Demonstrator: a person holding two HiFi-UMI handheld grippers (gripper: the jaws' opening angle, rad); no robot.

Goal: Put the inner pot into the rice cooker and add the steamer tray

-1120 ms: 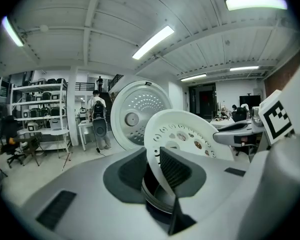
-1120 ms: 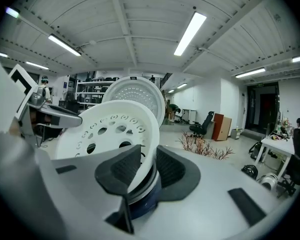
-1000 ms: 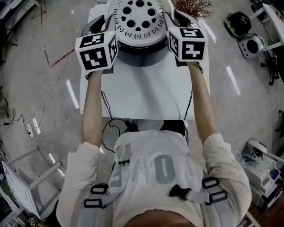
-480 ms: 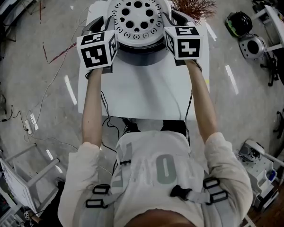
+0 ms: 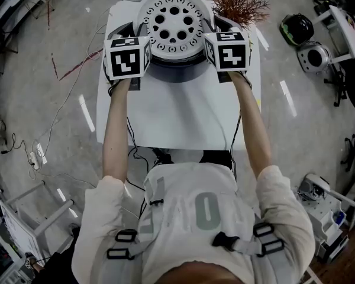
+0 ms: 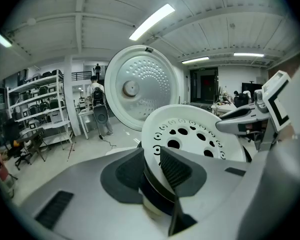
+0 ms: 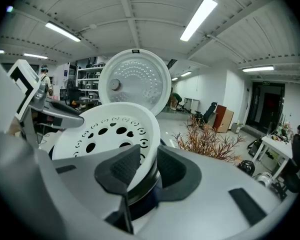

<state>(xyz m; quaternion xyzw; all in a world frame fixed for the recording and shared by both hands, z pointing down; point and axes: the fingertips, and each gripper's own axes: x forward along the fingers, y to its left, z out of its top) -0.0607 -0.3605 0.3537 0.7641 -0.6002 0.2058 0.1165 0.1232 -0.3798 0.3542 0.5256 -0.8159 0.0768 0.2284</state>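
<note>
**Left hand-held gripper** (image 6: 152,173) and **right hand-held gripper** (image 7: 146,166): each is clamped on an opposite rim of the steamer tray (image 5: 174,25). The tray spans between them, just above the rice cooker (image 5: 177,76), whose open lid (image 6: 140,86) stands beyond both.

**Tray:** white, smooth, rigid plastic; round and shallow, pierced with circular holes.

**Risk:** uneven lowering would likely tilt the tray, catching one edge on the cooker's mouth. The thin, slick rim might also slip from the ribbed pads (image 6: 176,170).
</note>
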